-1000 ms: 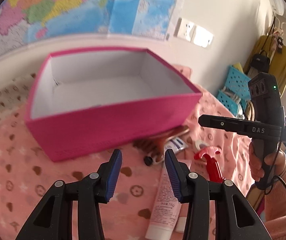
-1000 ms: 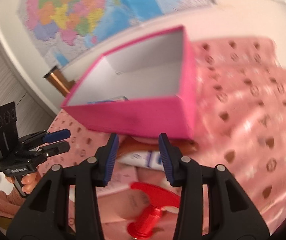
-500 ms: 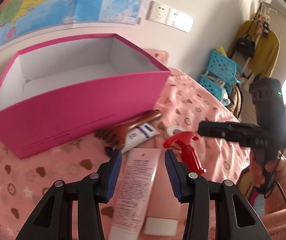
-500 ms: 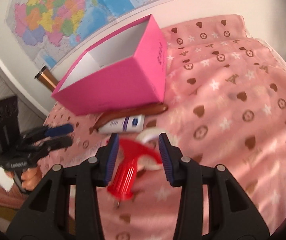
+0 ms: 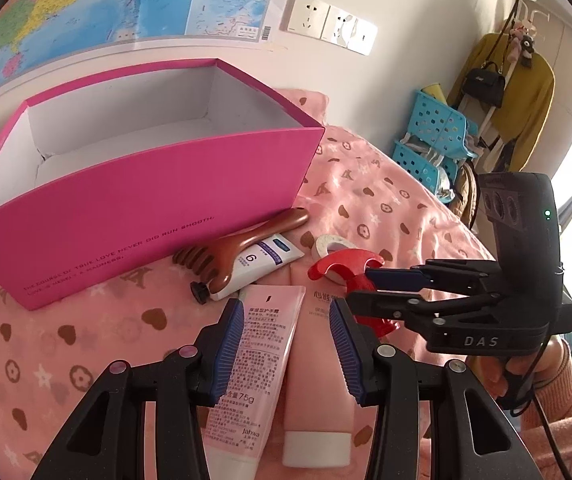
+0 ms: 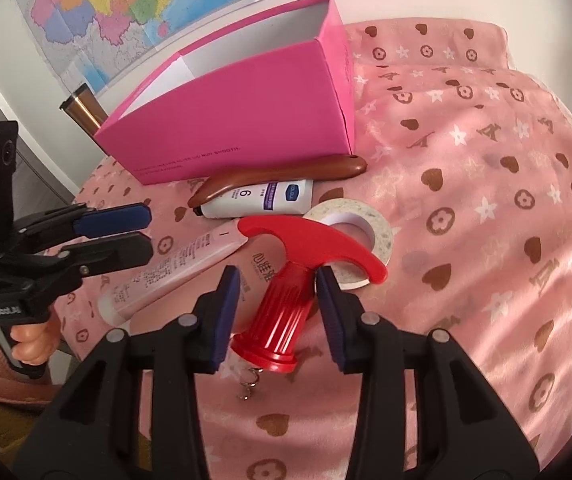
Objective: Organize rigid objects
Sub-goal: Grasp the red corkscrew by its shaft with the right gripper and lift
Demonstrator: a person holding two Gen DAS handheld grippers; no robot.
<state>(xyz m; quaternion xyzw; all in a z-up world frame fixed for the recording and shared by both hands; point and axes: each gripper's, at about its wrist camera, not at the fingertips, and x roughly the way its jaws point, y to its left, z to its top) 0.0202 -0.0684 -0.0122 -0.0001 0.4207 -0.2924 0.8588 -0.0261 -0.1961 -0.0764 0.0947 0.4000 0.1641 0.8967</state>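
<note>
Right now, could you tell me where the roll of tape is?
The roll of tape lies on the pink cloth, behind the red corkscrew, right of the white tube.

We look down along each gripper's fingers from close over the bed. Both views share the pink box, the tubes and the red corkscrew.

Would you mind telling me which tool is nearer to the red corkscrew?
Right. The right tool straddles the red corkscrew, jaws open either side of its barrel. The left tool sits beside it, over the pink tubes.
</note>
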